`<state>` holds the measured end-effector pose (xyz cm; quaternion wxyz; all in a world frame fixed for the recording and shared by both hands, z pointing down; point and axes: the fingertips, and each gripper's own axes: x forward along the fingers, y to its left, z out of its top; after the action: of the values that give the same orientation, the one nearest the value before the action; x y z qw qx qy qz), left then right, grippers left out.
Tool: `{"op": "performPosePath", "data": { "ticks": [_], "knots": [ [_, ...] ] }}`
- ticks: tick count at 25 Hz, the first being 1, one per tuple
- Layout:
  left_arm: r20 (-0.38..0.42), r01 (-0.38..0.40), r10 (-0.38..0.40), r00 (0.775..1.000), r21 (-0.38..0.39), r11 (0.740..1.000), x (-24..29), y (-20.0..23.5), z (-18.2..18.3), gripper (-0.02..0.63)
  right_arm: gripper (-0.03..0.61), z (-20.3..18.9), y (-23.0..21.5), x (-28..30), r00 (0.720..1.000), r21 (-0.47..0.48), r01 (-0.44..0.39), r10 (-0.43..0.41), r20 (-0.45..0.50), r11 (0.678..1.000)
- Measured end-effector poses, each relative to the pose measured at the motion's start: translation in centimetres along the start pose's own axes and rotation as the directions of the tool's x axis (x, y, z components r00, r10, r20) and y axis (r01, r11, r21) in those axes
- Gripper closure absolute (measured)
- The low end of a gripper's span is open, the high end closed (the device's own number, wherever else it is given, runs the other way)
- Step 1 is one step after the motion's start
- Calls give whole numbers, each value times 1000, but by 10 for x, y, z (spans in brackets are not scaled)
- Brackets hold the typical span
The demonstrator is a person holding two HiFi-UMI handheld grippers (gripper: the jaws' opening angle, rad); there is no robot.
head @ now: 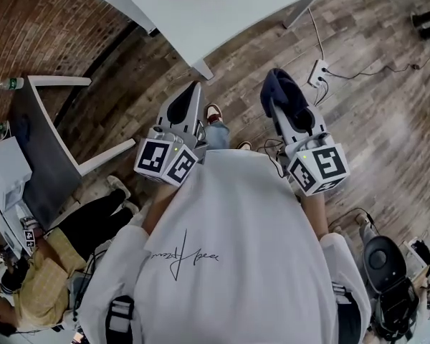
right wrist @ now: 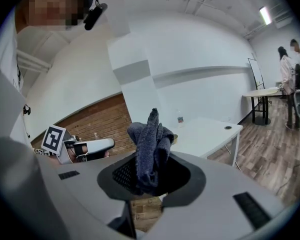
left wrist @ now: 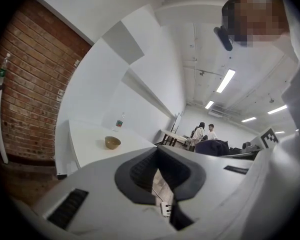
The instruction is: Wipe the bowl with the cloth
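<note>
Dark blue ribbed cloth (right wrist: 149, 149) is pinched between the right tongs (right wrist: 153, 170), and its bunched folds are seen standing up above the tips. In the head view the same cloth is draped over the front of those tongs. The left tongs (left wrist: 157, 155) are pressed together, and nothing is held between them. Both pairs are held side by side but apart in front of a white long-sleeved shirt (head: 236, 249), above a floor of grey-brown wooden planks (head: 373, 120). The small round tan bowl (left wrist: 112, 142) is found upright on a white rectangular surface (left wrist: 85, 151), well apart from both tongs and from the cloth. No contact between cloth and bowl is shown. A clear plastic bottle with a green label (left wrist: 119, 122) is stood on the same surface, behind the bowl and near the white wall. A red brick wall (left wrist: 30, 84) is seen to the left of the surface in the left gripper view. In the head view only the lower edge of the bowl is shown, at the top of the frame.
</note>
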<state>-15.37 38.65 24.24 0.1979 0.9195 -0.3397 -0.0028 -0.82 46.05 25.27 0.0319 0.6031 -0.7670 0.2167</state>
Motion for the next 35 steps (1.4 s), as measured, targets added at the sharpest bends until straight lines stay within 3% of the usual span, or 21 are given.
{"op": "performPosePath", "data": {
  "ticks": [9,14,18,27,35],
  "knots": [
    [-19,65,-65,998,-7,998,22,33,18,614,480,23,16,55,1000,8,2,-2,2,1000],
    [-30,132,-131,991,75,988,28,34,17,614,480,25,23,83,1000,13,27,-27,-7,1000],
    [-42,178,-176,984,57,982,36,38,18,614,480,29,30,100,1000,8,26,-25,-16,1000],
    [-17,158,-158,987,38,987,53,66,42,614,479,39,32,127,999,-9,16,-17,-44,1000],
    [-5,94,-94,996,23,995,63,92,51,614,480,51,24,157,999,-56,-13,10,-50,998]
  ]
}}
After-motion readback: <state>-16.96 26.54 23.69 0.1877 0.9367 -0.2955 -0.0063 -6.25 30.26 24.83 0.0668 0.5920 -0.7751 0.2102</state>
